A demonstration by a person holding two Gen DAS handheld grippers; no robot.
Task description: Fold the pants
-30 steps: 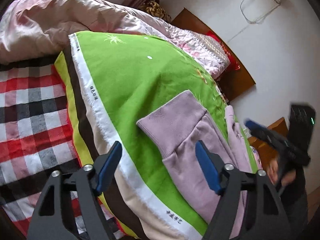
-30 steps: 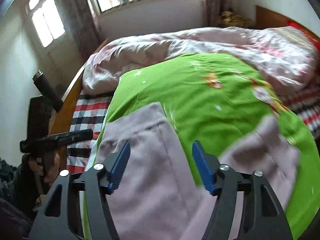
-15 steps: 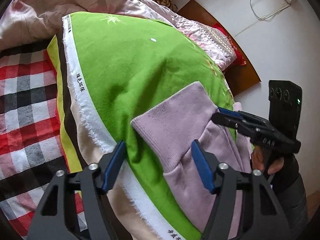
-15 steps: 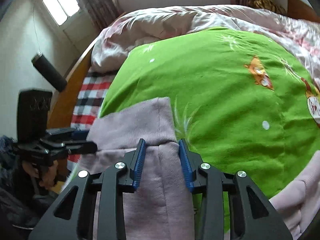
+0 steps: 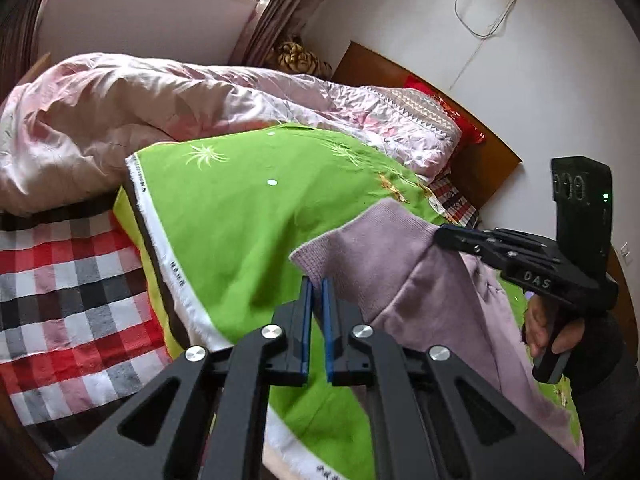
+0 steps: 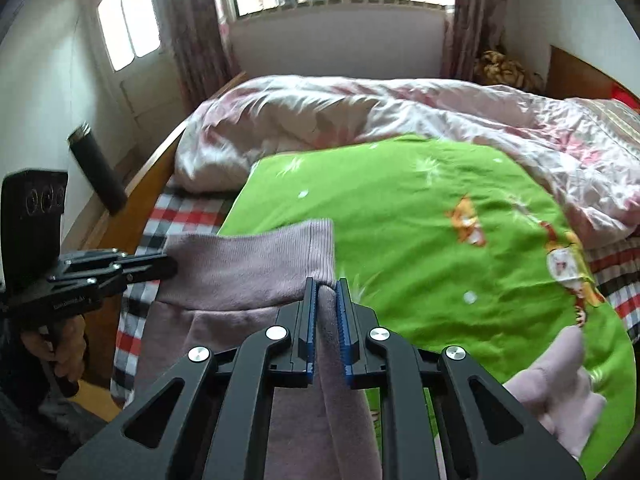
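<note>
Your left tool [image 5: 314, 284] and right tool [image 6: 325, 286], jaws just closed, each pinch a waistband corner of the lilac pants [image 6: 256, 258] above the green blanket [image 6: 400, 216].

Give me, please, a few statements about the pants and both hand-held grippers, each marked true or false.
1. The right hand-held gripper is shut on the waistband of the pants. True.
2. The pants are dark blue. False: they are lilac.
3. The pants are over a green blanket. True.
4. The pink quilt covers the pants. False: it is bunched beyond the blanket, clear of them.
5. The left hand-held gripper stands wide open. False: it is shut at the waistband's other corner.
</note>
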